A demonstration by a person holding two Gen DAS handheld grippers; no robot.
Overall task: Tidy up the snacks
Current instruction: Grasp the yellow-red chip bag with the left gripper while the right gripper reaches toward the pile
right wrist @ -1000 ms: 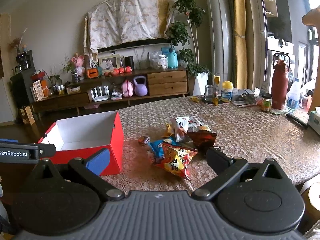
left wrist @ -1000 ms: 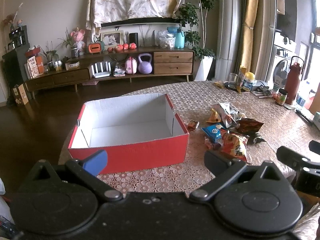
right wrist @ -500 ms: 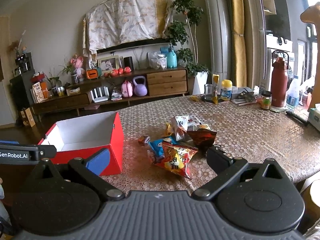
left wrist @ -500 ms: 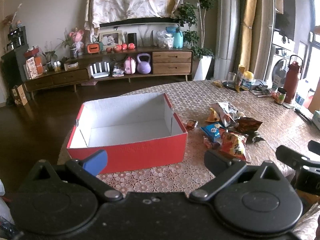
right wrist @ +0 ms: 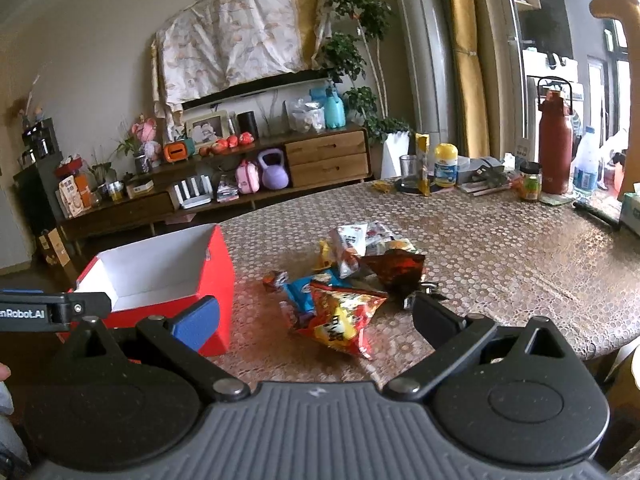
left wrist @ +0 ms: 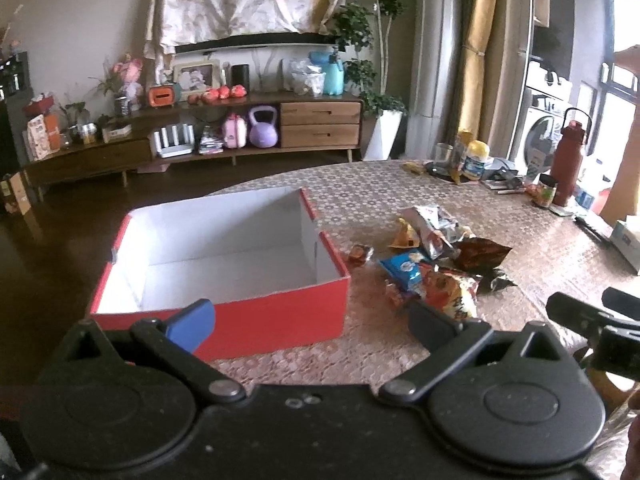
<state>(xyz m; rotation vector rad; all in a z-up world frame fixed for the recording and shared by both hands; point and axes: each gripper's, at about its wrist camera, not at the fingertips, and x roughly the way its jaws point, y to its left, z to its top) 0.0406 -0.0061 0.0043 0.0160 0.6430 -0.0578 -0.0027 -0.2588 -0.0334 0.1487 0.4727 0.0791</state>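
Note:
An empty red box [left wrist: 224,312] with a white inside stands on the patterned table; the right wrist view has it [right wrist: 216,280] at the left. To its right lies a heap of snack packets [left wrist: 436,256]: a red-and-yellow chip bag [right wrist: 340,316], a blue packet [right wrist: 304,288], a dark red bag [right wrist: 396,268], a silver packet [right wrist: 352,244] and a small wrapped sweet [right wrist: 276,278]. My left gripper [left wrist: 308,320] is open in front of the box's near wall. My right gripper [right wrist: 316,320] is open just short of the chip bag, with nothing between its fingers.
At the table's far right stand a dark red flask [right wrist: 554,148], a jar [right wrist: 530,182], a yellow-capped bottle [right wrist: 445,164], a glass [right wrist: 408,168] and a tissue box [right wrist: 632,208]. A low wooden sideboard [left wrist: 200,140] lines the far wall.
Both grippers have edged forward and slightly right toward the table; the box and the snack heap look a little closer. Neither gripper has changed its opening.

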